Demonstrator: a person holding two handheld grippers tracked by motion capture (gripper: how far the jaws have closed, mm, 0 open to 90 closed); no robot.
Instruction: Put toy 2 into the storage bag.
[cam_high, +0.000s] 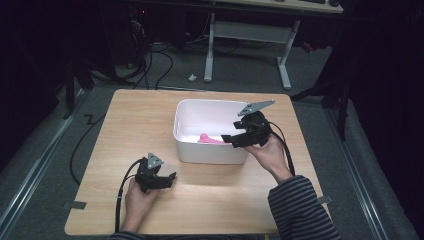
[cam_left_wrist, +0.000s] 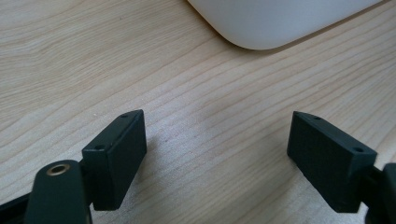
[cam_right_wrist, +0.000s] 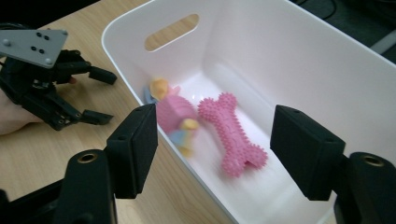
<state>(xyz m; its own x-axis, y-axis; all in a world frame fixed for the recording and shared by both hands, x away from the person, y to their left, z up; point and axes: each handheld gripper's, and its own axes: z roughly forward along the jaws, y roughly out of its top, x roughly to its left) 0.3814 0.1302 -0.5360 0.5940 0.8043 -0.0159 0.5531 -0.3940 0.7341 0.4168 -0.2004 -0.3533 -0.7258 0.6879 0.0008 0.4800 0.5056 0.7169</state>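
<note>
A white plastic bin (cam_high: 210, 152) stands on the wooden table (cam_high: 140, 120). Inside it lie a pink spiky bone-shaped toy (cam_right_wrist: 233, 135) and, beside it against the near wall, a blurred pink, yellow and blue toy (cam_right_wrist: 175, 114). The pink toy (cam_high: 210, 140) also shows in the high view. My right gripper (cam_right_wrist: 215, 126) hangs over the bin's near right corner, jaws apart, nothing between them; in the high view this right gripper (cam_high: 227, 140) points left into the bin. My left gripper (cam_left_wrist: 217, 126) rests open on the table, in front of the bin's corner (cam_left_wrist: 271, 23).
The bin wall (cam_right_wrist: 289, 60) has a handle slot (cam_right_wrist: 172, 31) at its far end. My left gripper (cam_right_wrist: 111, 98) shows on the table to the left of the bin. Bare tabletop spreads left of the bin. Beyond the table stand desk legs (cam_high: 209, 50) and cables.
</note>
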